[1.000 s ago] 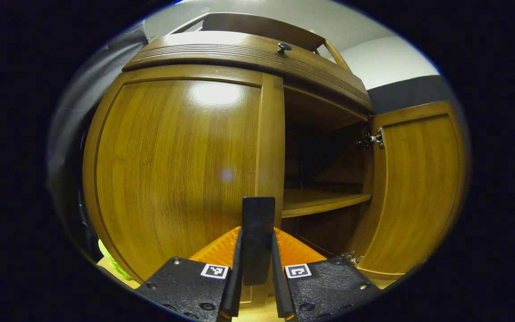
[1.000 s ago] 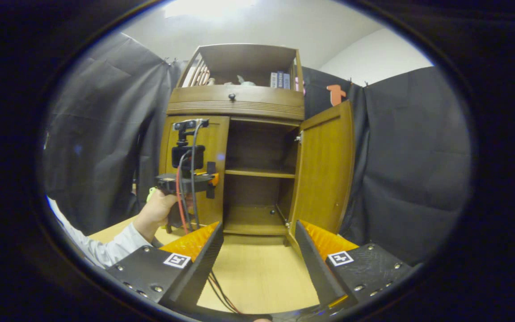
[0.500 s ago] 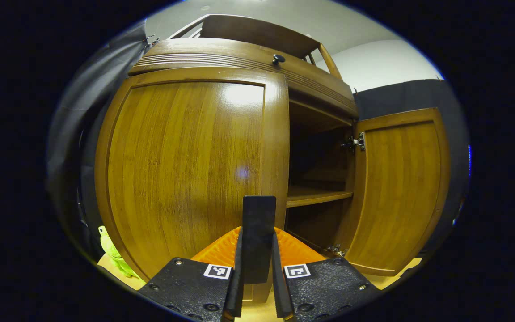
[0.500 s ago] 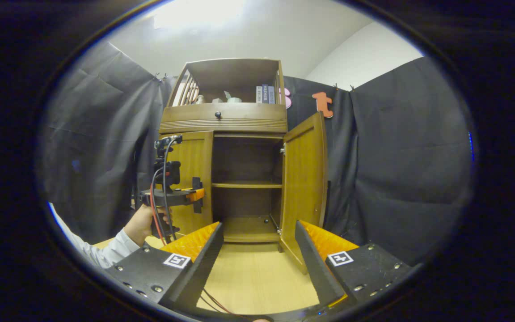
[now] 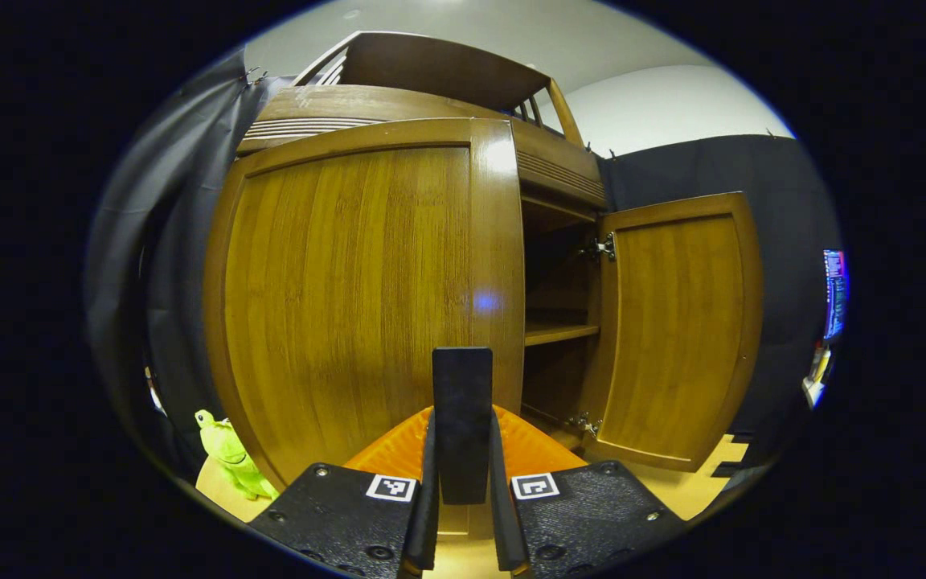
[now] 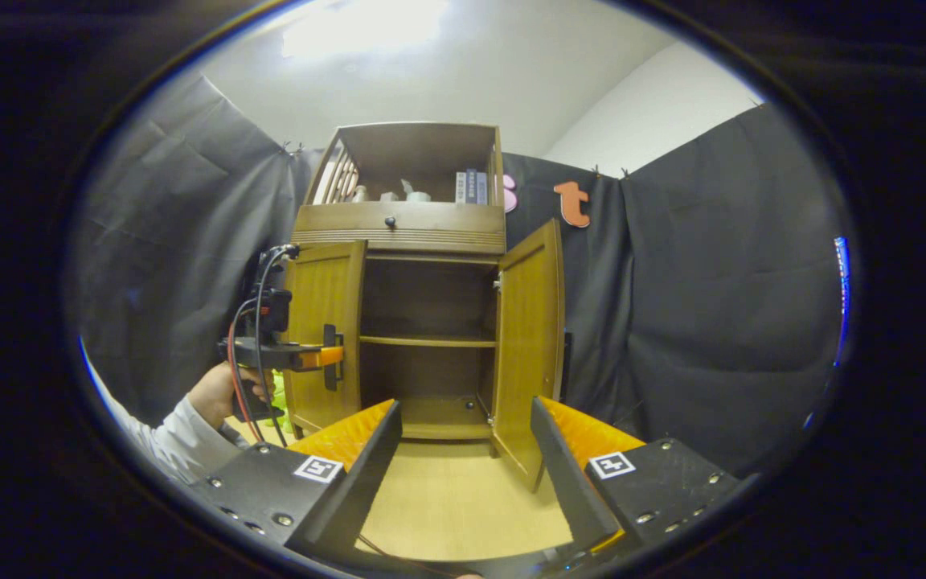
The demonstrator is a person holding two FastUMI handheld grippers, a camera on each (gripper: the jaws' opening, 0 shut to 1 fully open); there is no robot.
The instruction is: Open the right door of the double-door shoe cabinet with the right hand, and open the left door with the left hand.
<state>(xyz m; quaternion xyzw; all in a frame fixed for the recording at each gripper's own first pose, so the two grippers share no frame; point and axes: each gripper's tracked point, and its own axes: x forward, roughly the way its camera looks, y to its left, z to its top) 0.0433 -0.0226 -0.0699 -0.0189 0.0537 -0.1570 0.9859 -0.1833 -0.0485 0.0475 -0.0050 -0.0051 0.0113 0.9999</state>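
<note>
**Left door partway open, pull in hand**

The shoe cabinet (image 6: 403, 322) stands at the far edge of the wooden surface (image 6: 455, 507), against the booth's black cloth. Its right door (image 6: 529, 346) is swung wide, well clear of the opening, with the inner shelf (image 6: 427, 341) exposed. The left door (image 5: 366, 289) is judged partly open, its free edge standing away from the frame. The left gripper (image 5: 463, 450) has its jaws pinching the dark door handle (image 5: 463, 418) near that free edge. The right gripper (image 6: 463, 474) hangs back over the surface's near edge, jaws spread and holding nothing.

The risk lies in the left pull: the door swings on an arc, and a straight tug could slide the handle out of the jaws. A small green toy (image 5: 230, 454) sits near the surface's left edge, beside the door, and the swinging panel may knock it.
</note>
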